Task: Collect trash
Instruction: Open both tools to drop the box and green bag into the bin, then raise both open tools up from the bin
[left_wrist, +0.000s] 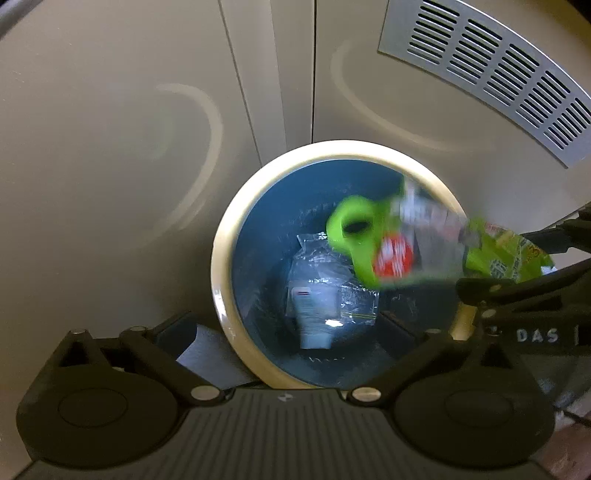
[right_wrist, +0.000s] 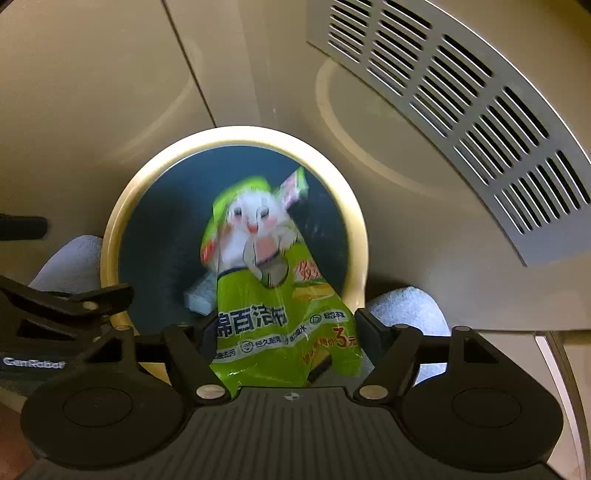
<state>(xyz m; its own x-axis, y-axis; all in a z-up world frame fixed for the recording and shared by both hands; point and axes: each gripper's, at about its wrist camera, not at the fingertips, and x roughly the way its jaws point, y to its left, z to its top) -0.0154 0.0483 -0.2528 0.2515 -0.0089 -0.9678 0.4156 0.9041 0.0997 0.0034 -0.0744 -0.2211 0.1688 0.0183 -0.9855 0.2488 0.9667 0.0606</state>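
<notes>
Wrapper (right_wrist: 280, 317) (green) between right hand-held gripper (right_wrist: 286, 343) fingers.

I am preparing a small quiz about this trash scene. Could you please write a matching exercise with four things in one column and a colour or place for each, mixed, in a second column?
Things:
1. round trash bin
2. crinkled green plastic wrapper with a white rabbit picture
3. clear plastic bag
4. slotted metal vent grille

Descriptions:
A. lies at the bottom of the bin
B. grey, on the beige floor beyond the bin
C. cream rim, dark blue inside
D. between the fingers of the right gripper, over the bin

Pairs: 1-C, 2-D, 3-A, 4-B
</notes>
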